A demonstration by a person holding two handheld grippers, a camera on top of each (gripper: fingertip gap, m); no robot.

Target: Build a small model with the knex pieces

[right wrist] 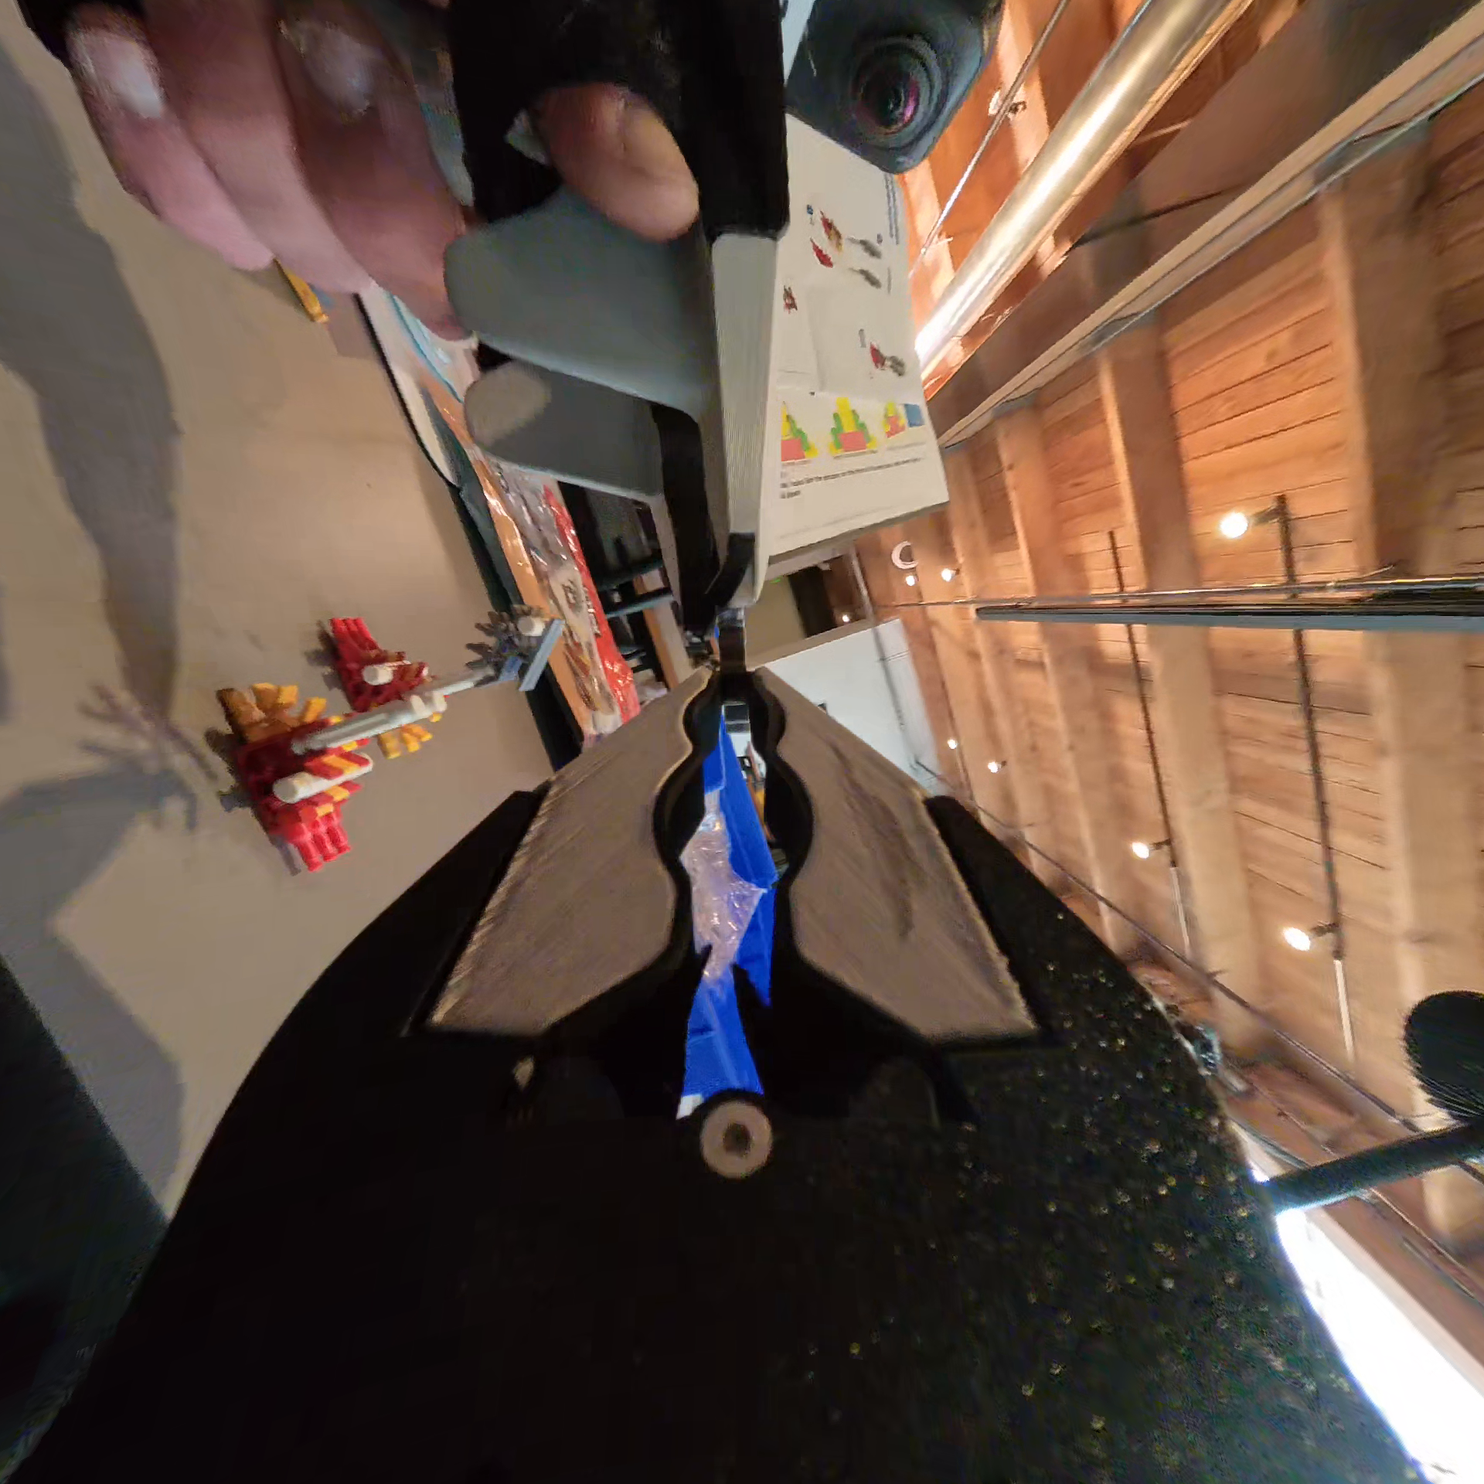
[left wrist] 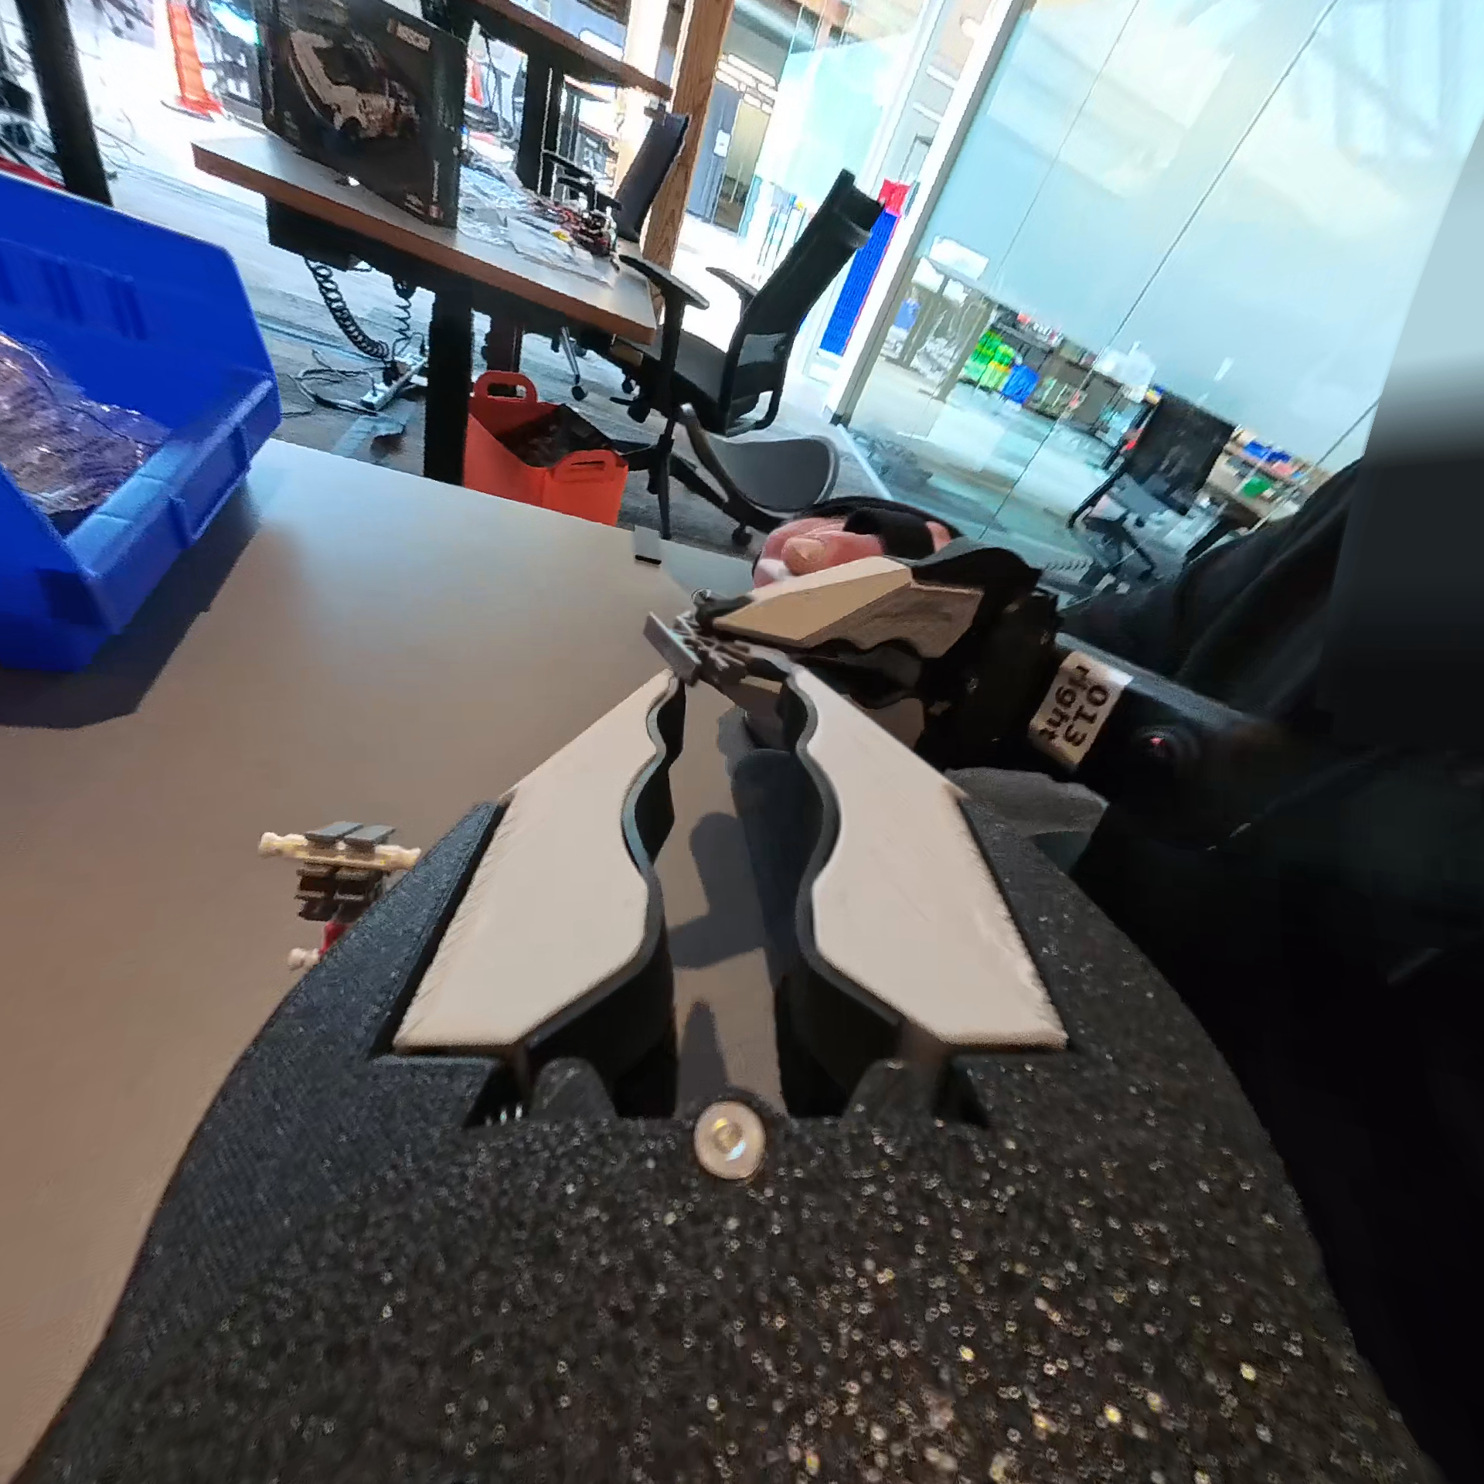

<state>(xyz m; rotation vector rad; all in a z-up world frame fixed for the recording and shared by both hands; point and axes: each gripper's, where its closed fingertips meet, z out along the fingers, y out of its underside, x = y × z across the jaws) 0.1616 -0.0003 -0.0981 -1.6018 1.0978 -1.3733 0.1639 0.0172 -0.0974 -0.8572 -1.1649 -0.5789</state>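
Observation:
In the left wrist view my left gripper (left wrist: 731, 681) is closed to a narrow gap on a small black toothed brick piece with a grey plate (left wrist: 682, 646), held above the tan table (left wrist: 361, 642). My right gripper (left wrist: 803, 634) comes in from the right, held by a hand (left wrist: 811, 546), and clamps the same piece. In the right wrist view my right gripper (right wrist: 731, 678) is shut on that small dark piece (right wrist: 732, 642), tip to tip with the left gripper (right wrist: 723, 610). A red, orange and yellow brick model (right wrist: 321, 763) lies on the table; its grey and cream end shows in the left wrist view (left wrist: 341, 875).
A blue bin (left wrist: 120, 401) with clear plastic bags stands at the table's left and shows between the right fingers (right wrist: 731, 923). A printed instruction sheet (right wrist: 851, 361) and a red packet (right wrist: 578, 578) lie farther off. Desks, an office chair (left wrist: 747, 361) and an orange bag (left wrist: 546, 458) stand beyond the table. Only a small space, under 4 cm, lies between the two pairs of fingers.

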